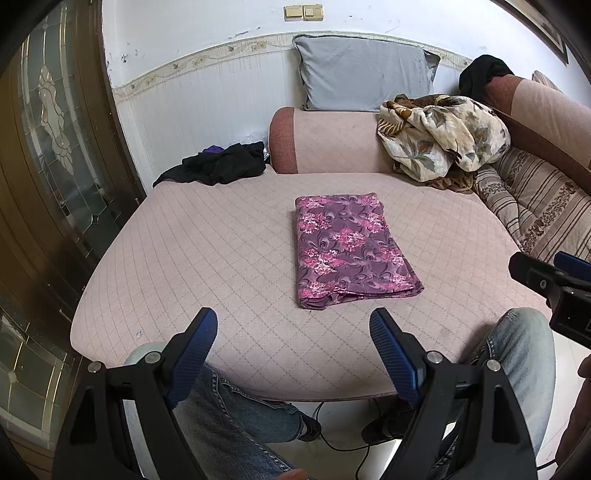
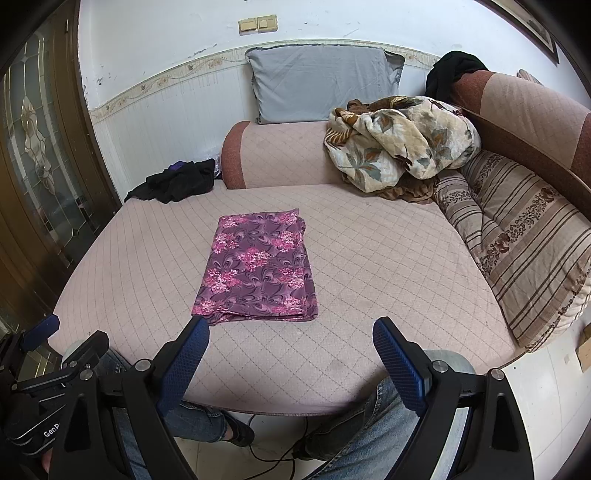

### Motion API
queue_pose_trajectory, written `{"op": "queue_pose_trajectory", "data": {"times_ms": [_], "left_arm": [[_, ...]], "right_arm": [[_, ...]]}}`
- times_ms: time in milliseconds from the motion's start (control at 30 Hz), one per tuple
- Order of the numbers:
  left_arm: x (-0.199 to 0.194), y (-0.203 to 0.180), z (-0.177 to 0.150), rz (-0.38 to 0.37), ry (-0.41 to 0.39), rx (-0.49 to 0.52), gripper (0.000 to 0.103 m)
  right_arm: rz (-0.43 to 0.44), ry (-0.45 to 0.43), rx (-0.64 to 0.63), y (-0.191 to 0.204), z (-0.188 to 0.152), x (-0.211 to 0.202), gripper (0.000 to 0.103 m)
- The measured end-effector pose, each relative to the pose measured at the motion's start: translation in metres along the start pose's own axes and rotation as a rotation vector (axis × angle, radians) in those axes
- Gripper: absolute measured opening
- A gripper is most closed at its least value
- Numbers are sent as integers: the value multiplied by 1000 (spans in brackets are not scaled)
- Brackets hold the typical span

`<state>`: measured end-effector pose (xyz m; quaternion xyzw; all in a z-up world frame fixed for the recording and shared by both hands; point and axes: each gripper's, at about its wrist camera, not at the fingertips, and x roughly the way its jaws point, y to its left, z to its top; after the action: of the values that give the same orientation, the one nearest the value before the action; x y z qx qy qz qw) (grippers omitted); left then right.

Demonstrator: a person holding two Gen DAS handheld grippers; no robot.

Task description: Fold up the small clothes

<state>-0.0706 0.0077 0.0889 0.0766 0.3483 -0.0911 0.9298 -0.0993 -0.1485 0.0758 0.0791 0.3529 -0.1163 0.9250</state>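
Though folded, garment [image 1: 351, 247] near blanket [image 1: 439, 136]

Both views are evenly and softly lit, as if by daylight, though its source is not seen. The white wall [image 1: 229, 22] is rendered brightest, slightly washed out near the top. Only faint shadows are cast on the quilted sofa seat [image 1: 207, 251], with a thin dark line under the near edge of the folded floral cloth [image 1: 347, 247]. Strong fisheye bending is seen: the wall border and seat edge are curved, and the corners are cut off by black vignetting. The centre is rendered sharp; the glass door [image 2: 33, 147] at the rim is dim and smeared.
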Motion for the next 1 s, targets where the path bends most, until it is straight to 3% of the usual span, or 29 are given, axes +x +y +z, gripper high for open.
{"op": "queue_pose_trajectory", "data": {"times_ms": [667, 1000], "left_arm": [[25, 8, 7, -4, 35, 34, 84], [47, 15, 22, -4, 9, 34, 84]], "right_arm": [[20, 37, 17, -15, 5, 26, 93], [36, 49, 20, -15, 15, 49, 93]]}}
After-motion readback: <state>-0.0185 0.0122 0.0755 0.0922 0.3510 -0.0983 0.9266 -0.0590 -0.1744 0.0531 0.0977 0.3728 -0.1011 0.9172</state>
